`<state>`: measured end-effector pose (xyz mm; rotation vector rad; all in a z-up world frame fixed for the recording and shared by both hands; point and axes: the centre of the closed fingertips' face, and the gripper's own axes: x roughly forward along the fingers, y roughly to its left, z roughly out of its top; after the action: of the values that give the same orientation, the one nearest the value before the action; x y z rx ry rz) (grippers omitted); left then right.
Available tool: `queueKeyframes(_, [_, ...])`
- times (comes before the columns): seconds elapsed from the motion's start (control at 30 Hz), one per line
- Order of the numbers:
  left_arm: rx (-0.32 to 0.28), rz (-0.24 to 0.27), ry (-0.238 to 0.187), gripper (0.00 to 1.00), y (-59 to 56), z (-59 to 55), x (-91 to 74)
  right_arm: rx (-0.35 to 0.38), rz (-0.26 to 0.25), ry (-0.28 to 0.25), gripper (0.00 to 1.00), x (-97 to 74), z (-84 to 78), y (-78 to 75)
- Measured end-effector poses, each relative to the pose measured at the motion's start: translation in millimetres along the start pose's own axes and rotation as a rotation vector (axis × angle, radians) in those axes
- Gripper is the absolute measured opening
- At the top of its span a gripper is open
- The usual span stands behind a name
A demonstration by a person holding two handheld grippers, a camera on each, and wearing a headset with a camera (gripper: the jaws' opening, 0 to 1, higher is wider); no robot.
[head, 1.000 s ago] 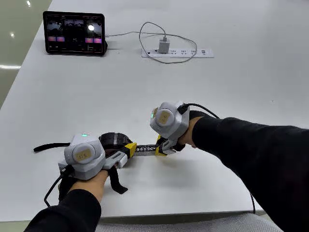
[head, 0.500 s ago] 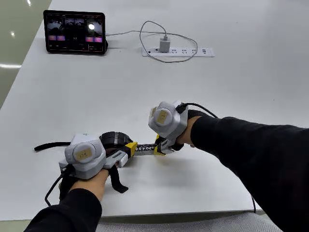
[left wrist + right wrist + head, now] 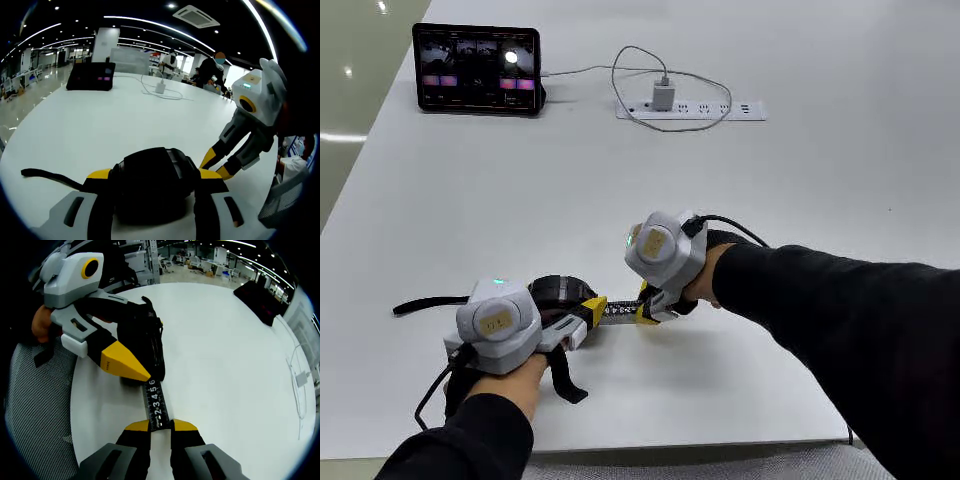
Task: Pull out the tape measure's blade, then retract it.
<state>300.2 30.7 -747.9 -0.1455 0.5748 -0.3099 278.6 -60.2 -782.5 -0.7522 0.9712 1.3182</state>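
**Head view.** The case [image 3: 558, 293], black, sits on the table [image 3: 770, 200] near its front edge. Your left gripper [image 3: 575, 312] is clamped across the case, with one yellow tip showing at the case's right side. A short run of blade [image 3: 618, 313] leaves the case to the right. Your right gripper [image 3: 645, 312] points down at the blade's far end, just right of the case. From this view you cannot tell how its jaws stand. A black strap [image 3: 420, 303] trails off to the left of the case. Well behind the case are a lit tablet [image 3: 478, 68] to the left and a power strip [image 3: 692, 108] with a charger [image 3: 662, 96] plugged in to the right.

**Left gripper view.** The case sits between your two jaws, with a yellow tip pressed on each flank, so this gripper is pinching the case. Your right gripper stands to the right of the case, tips down near the table. The strap runs off to the left of the case.

**Right gripper view.** Your two yellow tips are pressed together on the blade, which passes between them. The numbers 2 to 6 read along the blade between the tips and the case. One yellow tip of the left gripper lies against the case, beside the spot where the blade comes out. The tablet lies far beyond the case.
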Motion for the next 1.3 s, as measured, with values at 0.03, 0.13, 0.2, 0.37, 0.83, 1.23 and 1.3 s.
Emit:
queueKeyframes(0.03, [0.0,0.0,0.0,0.6,0.1,0.0,0.0,-0.003,0.0,0.0,0.11,0.2,0.4,0.0])
queueKeyframes(0.13, [-0.002,-0.001,0.0,0.6,0.0,-0.1,0.0,-0.005,0.001,-0.002,0.11,1.1,2.1,0.3])
queueKeyframes(0.2, [-0.003,-0.002,0.0,0.6,-0.3,0.1,-0.2,-0.008,-0.001,-0.002,0.11,1.5,3.0,0.6])
queueKeyframes(0.37, [-0.005,-0.004,0.0,0.6,-0.1,-0.1,-0.2,-0.007,-0.001,-0.002,0.11,2.5,4.7,1.2])
queueKeyframes(0.83, [-0.015,-0.008,0.0,0.6,0.7,-0.2,-0.1,-0.001,0.0,-0.004,0.11,5.4,10.2,2.3])
queueKeyframes(1.23, [-0.022,-0.015,0.007,0.6,0.7,-0.6,-0.1,0.0,-0.002,-0.006,0.11,6.8,14.0,3.8])
queueKeyframes(1.3, [-0.023,-0.015,0.008,0.6,0.8,-0.6,-0.1,-0.001,-0.001,-0.007,0.11,6.9,14.4,3.9])
